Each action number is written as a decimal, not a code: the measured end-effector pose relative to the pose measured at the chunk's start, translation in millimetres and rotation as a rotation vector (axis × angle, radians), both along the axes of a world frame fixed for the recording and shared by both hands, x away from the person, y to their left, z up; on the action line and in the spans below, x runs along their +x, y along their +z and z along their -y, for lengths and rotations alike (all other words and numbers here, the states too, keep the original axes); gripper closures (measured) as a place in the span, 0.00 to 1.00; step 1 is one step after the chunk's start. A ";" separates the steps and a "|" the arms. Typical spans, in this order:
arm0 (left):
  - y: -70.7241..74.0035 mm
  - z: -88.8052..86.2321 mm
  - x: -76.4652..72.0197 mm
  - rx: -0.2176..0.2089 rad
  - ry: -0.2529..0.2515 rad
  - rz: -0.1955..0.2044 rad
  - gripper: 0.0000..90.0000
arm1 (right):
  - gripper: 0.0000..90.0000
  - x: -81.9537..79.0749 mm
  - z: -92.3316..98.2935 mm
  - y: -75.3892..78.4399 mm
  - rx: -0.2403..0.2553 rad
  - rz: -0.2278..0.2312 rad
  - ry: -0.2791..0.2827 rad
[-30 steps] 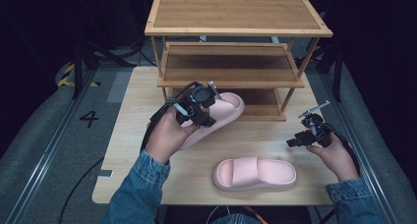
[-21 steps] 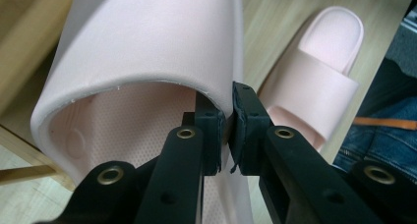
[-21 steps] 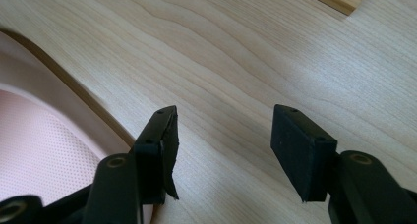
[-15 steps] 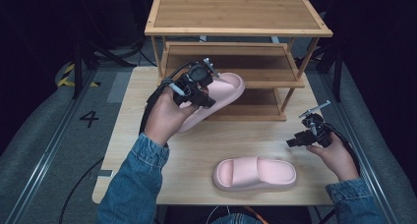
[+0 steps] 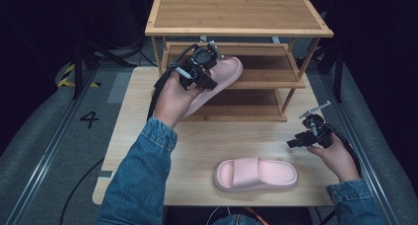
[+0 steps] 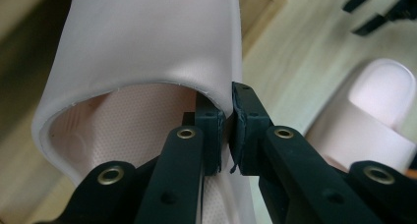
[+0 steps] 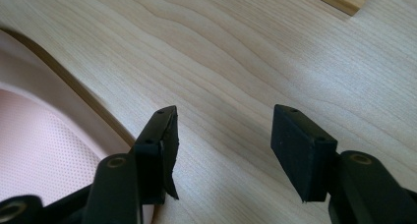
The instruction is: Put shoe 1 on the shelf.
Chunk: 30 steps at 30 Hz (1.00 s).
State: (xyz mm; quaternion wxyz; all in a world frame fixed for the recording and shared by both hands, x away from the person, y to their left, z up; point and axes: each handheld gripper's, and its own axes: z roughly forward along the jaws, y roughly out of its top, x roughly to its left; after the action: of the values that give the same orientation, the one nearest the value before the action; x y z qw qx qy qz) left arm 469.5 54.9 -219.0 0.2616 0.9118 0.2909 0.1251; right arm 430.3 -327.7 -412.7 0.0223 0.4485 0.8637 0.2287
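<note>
The left tool (image 5: 207, 69) pinches one pink foam slipper (image 5: 222, 74) at the bamboo rack's (image 5: 236, 15) middle shelf, upper centre; the second slipper (image 5: 256, 174) waits on the worktop (image 5: 197, 141) by the spread right tool (image 5: 308, 136).

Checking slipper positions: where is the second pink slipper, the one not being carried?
In the high view, the loose slipper lies on the table, front right, near the right gripper.

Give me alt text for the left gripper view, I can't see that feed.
The left gripper, jaws closed, pinches the edge of a pink slipper's strap; the dotted footbed shows beneath. To the right, a second pink slipper lies on the light wooden table.
</note>
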 end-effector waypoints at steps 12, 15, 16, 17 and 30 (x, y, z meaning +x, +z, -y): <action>-7.4 15.3 25.2 0.039 0.064 0.136 0.92 | 0.49 -0.6 -0.8 1.4 0.001 0.007 0.007; -11.0 18.1 25.7 0.013 0.072 0.159 0.92 | 0.49 -0.6 -1.6 0.5 0.001 0.003 0.008; -12.4 18.4 25.8 0.006 0.076 0.172 0.92 | 0.50 -0.7 -2.1 0.4 0.001 0.002 0.010; -13.6 19.0 25.7 0.004 0.084 0.186 0.92 | 0.50 -0.8 -2.5 0.4 0.001 0.002 0.010; -31.7 29.8 36.6 0.004 0.108 0.181 0.93 | 0.50 -1.8 -7.0 -0.1 -0.001 0.000 0.025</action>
State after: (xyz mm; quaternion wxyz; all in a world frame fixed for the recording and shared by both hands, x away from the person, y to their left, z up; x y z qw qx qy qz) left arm 506.1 25.1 -250.7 0.2779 0.8802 0.3147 0.2216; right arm 428.5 -320.7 -412.8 0.0200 0.4377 0.8693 0.2286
